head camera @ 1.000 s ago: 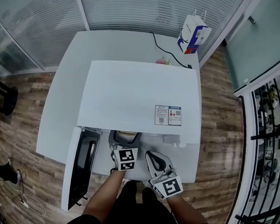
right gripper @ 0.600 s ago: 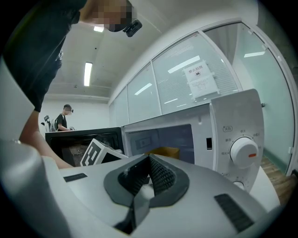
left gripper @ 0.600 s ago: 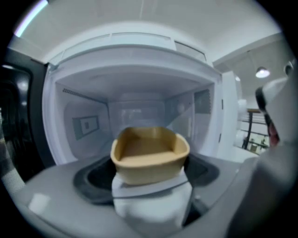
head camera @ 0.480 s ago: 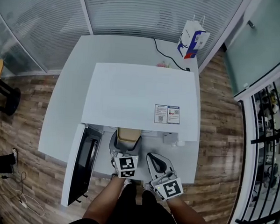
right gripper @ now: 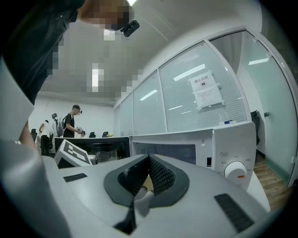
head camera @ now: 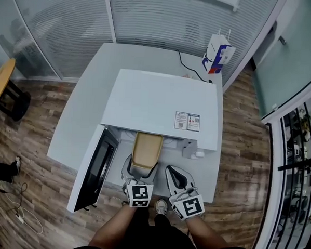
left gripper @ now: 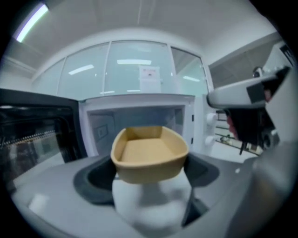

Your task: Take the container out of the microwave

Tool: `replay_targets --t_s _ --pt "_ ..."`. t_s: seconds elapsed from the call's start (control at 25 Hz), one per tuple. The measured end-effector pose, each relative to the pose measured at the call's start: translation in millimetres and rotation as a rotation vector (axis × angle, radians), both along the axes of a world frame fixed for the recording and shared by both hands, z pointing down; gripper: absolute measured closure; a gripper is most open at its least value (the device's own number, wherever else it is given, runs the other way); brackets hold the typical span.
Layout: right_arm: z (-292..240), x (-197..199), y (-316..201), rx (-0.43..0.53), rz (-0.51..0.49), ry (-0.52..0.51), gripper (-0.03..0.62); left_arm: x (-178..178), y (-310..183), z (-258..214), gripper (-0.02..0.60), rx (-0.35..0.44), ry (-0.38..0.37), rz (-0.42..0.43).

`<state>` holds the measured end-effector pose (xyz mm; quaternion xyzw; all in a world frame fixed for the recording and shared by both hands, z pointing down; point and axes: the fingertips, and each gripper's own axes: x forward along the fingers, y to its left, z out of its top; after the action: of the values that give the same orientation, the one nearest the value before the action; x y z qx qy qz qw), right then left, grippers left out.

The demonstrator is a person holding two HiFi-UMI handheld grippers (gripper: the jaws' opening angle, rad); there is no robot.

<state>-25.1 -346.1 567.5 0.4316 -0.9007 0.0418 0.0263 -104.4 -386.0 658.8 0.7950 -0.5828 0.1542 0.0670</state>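
Note:
A tan, boat-shaped container is held in front of the white microwave; its far end lies at the edge of the opening. My left gripper is shut on its near end, one jaw on each side wall. In the left gripper view the container looks empty, with the lit cavity behind it. The microwave door stands open at the left. My right gripper hovers just right of the left one, shut and empty; its ridged pads meet.
The microwave stands on a white table with a paper bag and a black cable at the back. Its knob is on the right. Glass walls stand behind, a black stool at left and shelving at right. A person stands far off.
The left gripper has drawn the tan container out of the microwave cavity, towards me and slightly up. The right gripper has risen a little and stays shut.

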Motion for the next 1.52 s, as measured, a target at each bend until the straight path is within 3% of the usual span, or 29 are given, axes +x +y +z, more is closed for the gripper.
replay_targets --t_s 0.32,0.64,0.92,1.52 --pt "-25.3 8.5 21.7 0.054 -0.009 0.005 0.595 8.4 49.5 -22.3 0.126 0.013 0.013 0.013" --pt "-51.8 21.2 32.7 0.106 0.022 -0.012 0.595 7.4 79.5 -72.0 0.126 0.097 0.041 0.005" --pt "-86.9 24.7 27.1 0.195 0.035 -0.029 0.595 4.9 67.3 -123.5 0.126 0.217 0.046 -0.001" --pt "-155.8 37.2 22.6 0.360 0.083 -0.036 0.595 6.9 44.5 -197.9 0.124 0.386 0.056 0.013"
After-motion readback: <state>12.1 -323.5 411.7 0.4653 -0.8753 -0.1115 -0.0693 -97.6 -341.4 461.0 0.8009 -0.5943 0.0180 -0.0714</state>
